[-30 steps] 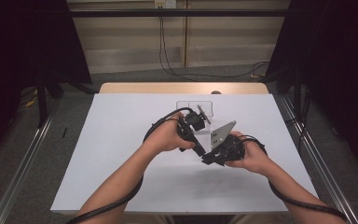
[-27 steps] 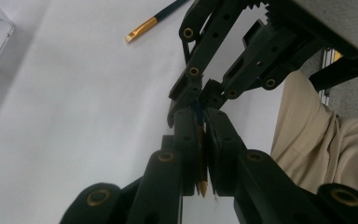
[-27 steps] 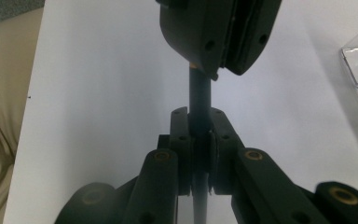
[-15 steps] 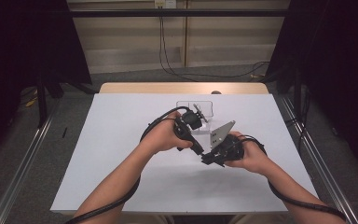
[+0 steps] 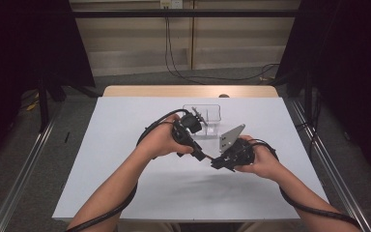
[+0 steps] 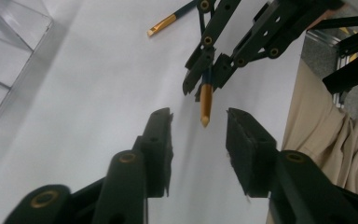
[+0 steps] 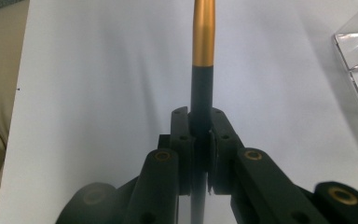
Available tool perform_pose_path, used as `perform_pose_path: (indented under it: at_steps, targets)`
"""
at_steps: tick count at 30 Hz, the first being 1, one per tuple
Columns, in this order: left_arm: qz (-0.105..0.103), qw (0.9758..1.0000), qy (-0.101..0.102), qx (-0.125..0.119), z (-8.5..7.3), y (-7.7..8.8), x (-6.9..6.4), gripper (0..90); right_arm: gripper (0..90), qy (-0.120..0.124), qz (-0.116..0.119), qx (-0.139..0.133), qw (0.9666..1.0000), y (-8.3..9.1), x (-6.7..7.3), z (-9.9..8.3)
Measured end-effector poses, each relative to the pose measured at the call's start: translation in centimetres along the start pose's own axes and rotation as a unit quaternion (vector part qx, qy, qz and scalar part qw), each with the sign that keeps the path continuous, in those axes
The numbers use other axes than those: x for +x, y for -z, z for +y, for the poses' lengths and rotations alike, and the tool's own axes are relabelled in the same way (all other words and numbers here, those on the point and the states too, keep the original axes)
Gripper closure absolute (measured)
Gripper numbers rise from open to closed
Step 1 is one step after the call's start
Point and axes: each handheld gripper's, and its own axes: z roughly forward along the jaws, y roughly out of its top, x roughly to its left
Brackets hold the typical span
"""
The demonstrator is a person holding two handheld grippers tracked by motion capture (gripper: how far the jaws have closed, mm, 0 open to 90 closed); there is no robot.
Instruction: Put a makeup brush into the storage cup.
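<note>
The right hand-held gripper (image 7: pixel 200 154) clamps a dark, gold-tipped pen (image 7: pixel 202 74) above the white desk (image 5: pixel 125 145); the left hand-held gripper (image 6: pixel 198 135) has just been opening, its jaws parted either side of the pen's tip, not touching it

bright even overhead light on the white table (image 5: pixel 125 183), dark surroundings, soft shadows, near fingers blurred.

Left gripper (image 6: pixel 198 133) opened — pencil (image 6: pixel 205 103) released
</note>
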Motion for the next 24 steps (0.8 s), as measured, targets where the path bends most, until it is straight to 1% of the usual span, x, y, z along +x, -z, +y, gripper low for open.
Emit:
perform_pose_path:
  at_steps: [1,4,6,7,9,11,12,13,14,15,17,18,20,21,24]
  targets:
    - [0.002,1.0000,0.004,-0.004,-0.1,0.1,0.0,57.3,83.4,-0.001,0.000,-0.001,1.0000,0.0,0.0,0.0]
    - [0.012,0.9999,-0.001,-0.008,-0.6,0.1,0.2,52.0,83.4,-0.002,-0.001,-0.003,1.0000,0.0,0.0,-0.1]
    - [0.017,0.9998,0.001,-0.013,-0.9,0.1,0.1,47.7,83.4,-0.003,-0.002,-0.005,1.0000,0.1,0.0,-0.1]
    - [0.023,0.9997,-0.004,-0.011,-1.0,0.1,0.2,44.8,83.4,-0.004,-0.002,-0.005,1.0000,0.1,0.0,-0.1]
    - [0.030,0.9995,-0.002,-0.013,-1.4,0.1,0.1,42.5,83.4,-0.007,-0.002,-0.004,1.0000,0.1,0.0,-0.2]
    - [0.038,0.9991,-0.007,-0.016,-1.7,0.2,0.3,39.0,83.4,-0.005,-0.002,-0.004,1.0000,0.1,0.0,-0.2]
    - [0.040,0.9990,-0.002,-0.021,-1.9,0.2,0.4,37.0,83.5,-0.002,-0.004,-0.006,1.0000,0.2,-0.1,-0.2]
    - [0.043,0.9988,-0.003,-0.023,-2.1,0.2,0.5,35.1,83.4,-0.004,-0.003,-0.007,1.0000,0.2,0.0,-0.2]
    - [0.050,0.9981,-0.006,-0.035,-2.4,0.2,0.6,33.2,83.4,-0.007,-0.002,-0.006,1.0000,0.2,0.0,-0.2]
    - [0.052,0.9977,-0.009,-0.043,-2.6,0.3,0.7,30.0,83.4,-0.006,-0.003,-0.008,0.9999,0.3,0.0,-0.2]
    - [0.053,0.9963,0.000,-0.068,-3.1,0.4,1.0,27.8,83.4,-0.005,-0.005,-0.011,0.9999,0.3,0.0,-0.2]
    - [0.051,0.9955,0.008,-0.080,-3.5,0.4,1.2,27.3,83.4,-0.007,-0.004,-0.010,0.9999,0.4,0.0,-0.2]
    - [0.049,0.9942,0.015,-0.094,-4.0,0.4,1.5,25.2,83.4,-0.009,-0.004,-0.013,0.9999,0.4,0.0,-0.2]
    - [0.050,0.9931,0.021,-0.104,-4.2,0.3,1.6,23.8,83.4,-0.009,-0.004,-0.013,0.9999,0.4,0.0,-0.2]
    - [0.052,0.9898,0.022,-0.130,-4.8,0.5,1.8,21.8,83.4,-0.011,-0.004,-0.014,0.9998,0.4,0.0,-0.1]
